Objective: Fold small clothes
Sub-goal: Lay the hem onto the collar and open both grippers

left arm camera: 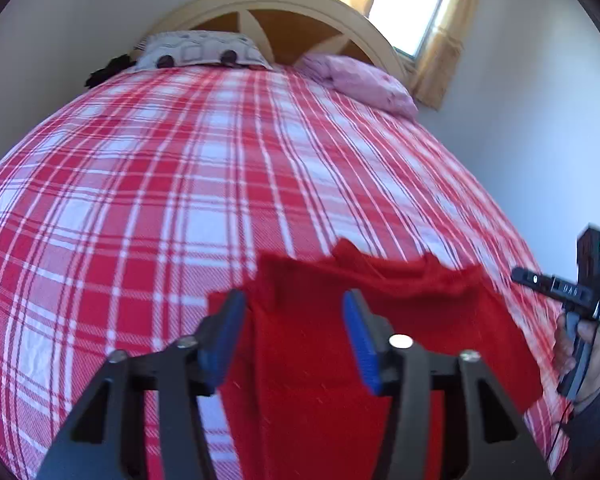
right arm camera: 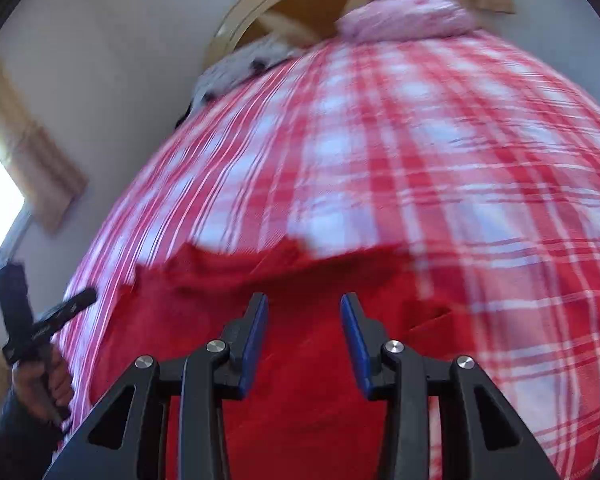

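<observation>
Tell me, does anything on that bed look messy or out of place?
Only the red garment at the near edge of the plaid bedspread: its far edge is rumpled and uneven, not yet neatly folded. The pillows sit at the headboard, and nothing looks spilled or damaged.

red garment (right arm camera: 300,320) cut off below, blanket (right arm camera: 420,140) blurred

There is one red cloth (left arm camera: 332,320) on one bed (left arm camera: 180,180) with a red and white checked cover. Two pillows lie at the far end: one white with dark spots (left arm camera: 198,50) and one pink (left arm camera: 360,78). Two grippers show, the left gripper (left arm camera: 294,340) and the right gripper (right arm camera: 304,340), each with two blue fingers (left arm camera: 224,336).
</observation>
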